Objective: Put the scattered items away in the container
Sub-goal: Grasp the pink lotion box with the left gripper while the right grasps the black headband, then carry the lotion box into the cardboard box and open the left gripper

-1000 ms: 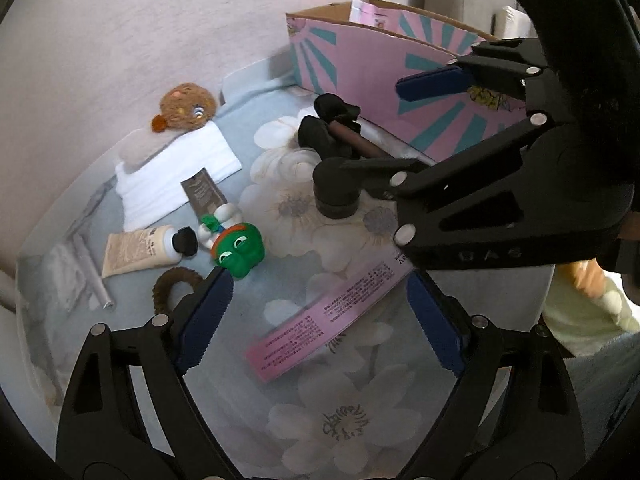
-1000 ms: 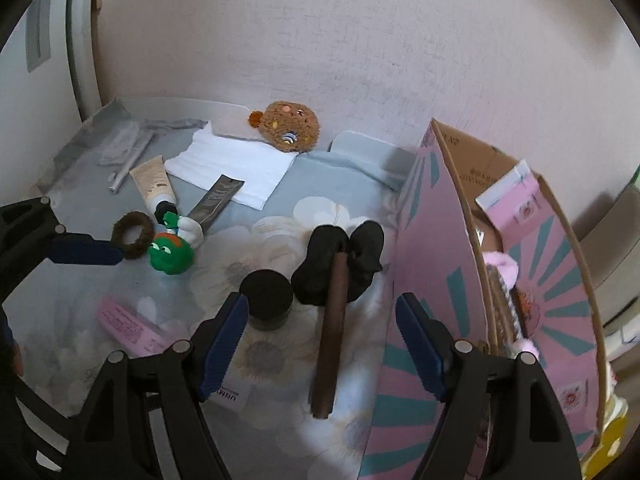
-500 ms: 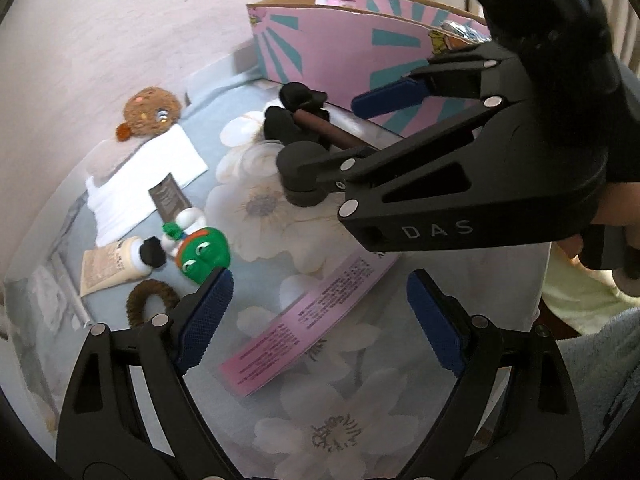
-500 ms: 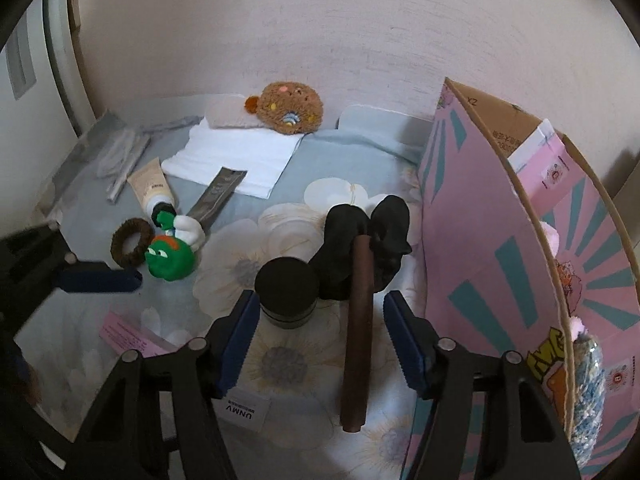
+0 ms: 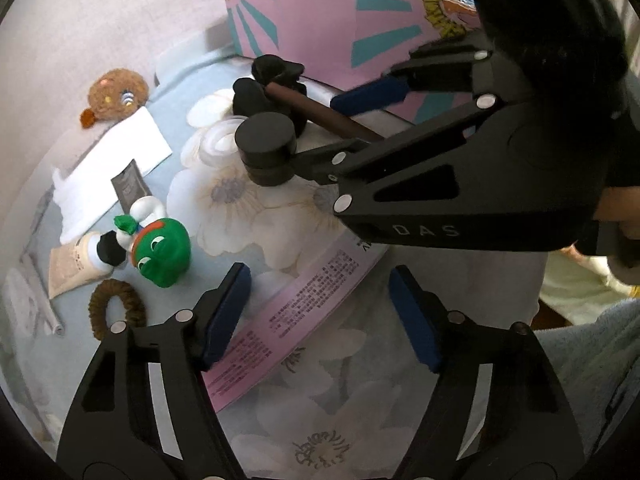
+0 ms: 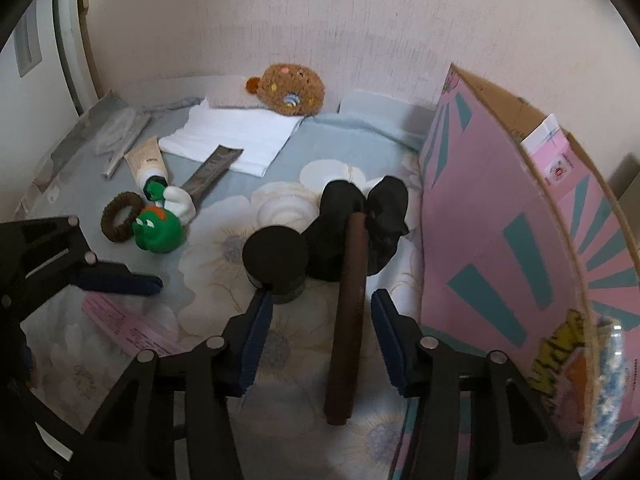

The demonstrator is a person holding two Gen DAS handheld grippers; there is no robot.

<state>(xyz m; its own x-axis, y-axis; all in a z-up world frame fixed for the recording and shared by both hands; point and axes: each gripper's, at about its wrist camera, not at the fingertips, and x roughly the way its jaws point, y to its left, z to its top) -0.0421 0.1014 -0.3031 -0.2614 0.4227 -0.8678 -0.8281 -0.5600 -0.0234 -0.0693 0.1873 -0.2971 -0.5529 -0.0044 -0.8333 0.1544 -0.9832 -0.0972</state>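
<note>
A floral sheet against a pale wall carries the scattered items beside the pink box. The right gripper, jaws spread, straddles the brown stick, likely lining up a grasp. The left gripper, also released, hovers over the pink carton.

I saw a floral bedspread spread under everything, a pale textured wall rising behind it, and a white door frame at the bedspread's far-left edge.
</note>
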